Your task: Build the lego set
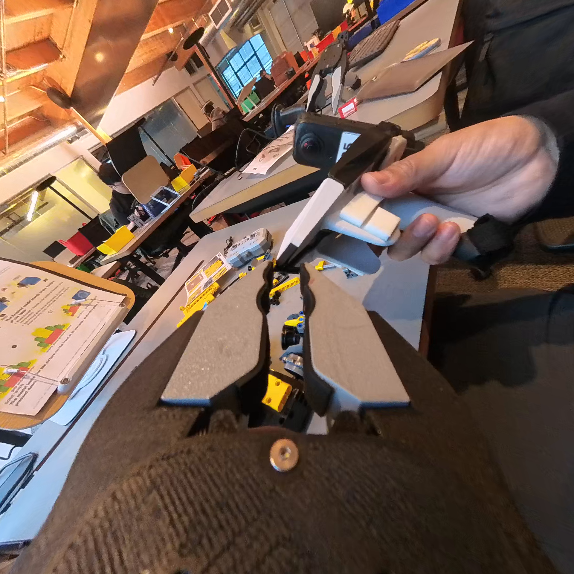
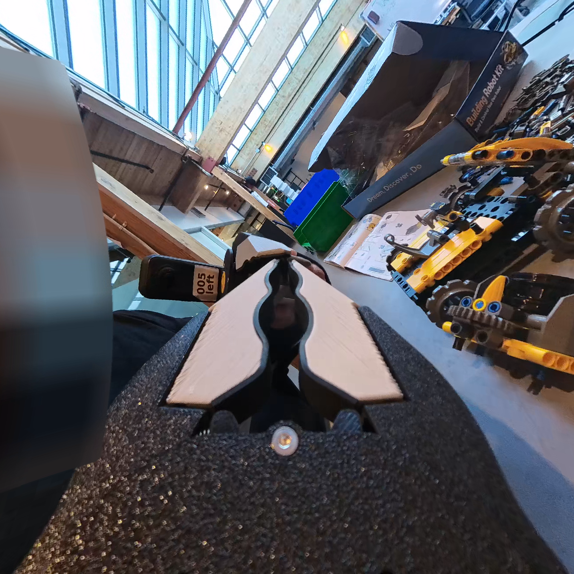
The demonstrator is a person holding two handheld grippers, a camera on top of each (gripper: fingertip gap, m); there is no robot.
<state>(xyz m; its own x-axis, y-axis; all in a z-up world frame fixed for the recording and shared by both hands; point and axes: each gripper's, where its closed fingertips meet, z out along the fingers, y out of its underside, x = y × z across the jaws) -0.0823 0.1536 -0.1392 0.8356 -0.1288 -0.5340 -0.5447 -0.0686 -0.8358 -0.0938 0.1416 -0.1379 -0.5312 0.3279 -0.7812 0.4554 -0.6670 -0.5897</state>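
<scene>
Table [image 1: 388, 298]: grey, flat, and crowded at its far end. On it, in the right wrist view, an opened dark cardboard box [image 2: 403, 93] lies on its side. Near it stands a yellow-and-black brick-built vehicle [image 2: 466, 248] with toothed wheels, and an instruction booklet [image 2: 363, 248] lies open just beside the vehicle.

In the left wrist view, a grey battery block [image 1: 251, 245], a sticker sheet [image 1: 205, 276] and loose yellow beams [image 1: 198, 304] are scattered beyond my tips.

My right gripper [image 1: 281, 262] is carried in my hand [image 1: 466, 174] and slants down across the view. Its jaws are drawn together at the tips.

My left gripper [image 1: 287, 273] stands with its jaws a little apart. Through the gap I see part of a brick assembly below, including a yellow block [image 1: 276, 393].

The two grippers' tips meet at one spot above the table, touching or very nearly so. There a small black piece [image 1: 287, 267] lies across the gap of my left jaws, right at the point of my right gripper. I cannot tell which tool bears on it, or whether both do. I cannot tell whether my left tool is clenched on it or merely beside it.

Judgement: any hold here is at the extreme tips, where there is little pad to bear on so small a piece. It would twist or spring out easily. Good practice is to keep both tools level with each other, keep pressure light and square across the piece, and make no sideways pull while both tips crowd the same spot. The loose parts directly beneath would make a dropped piece hard to find.
</scene>
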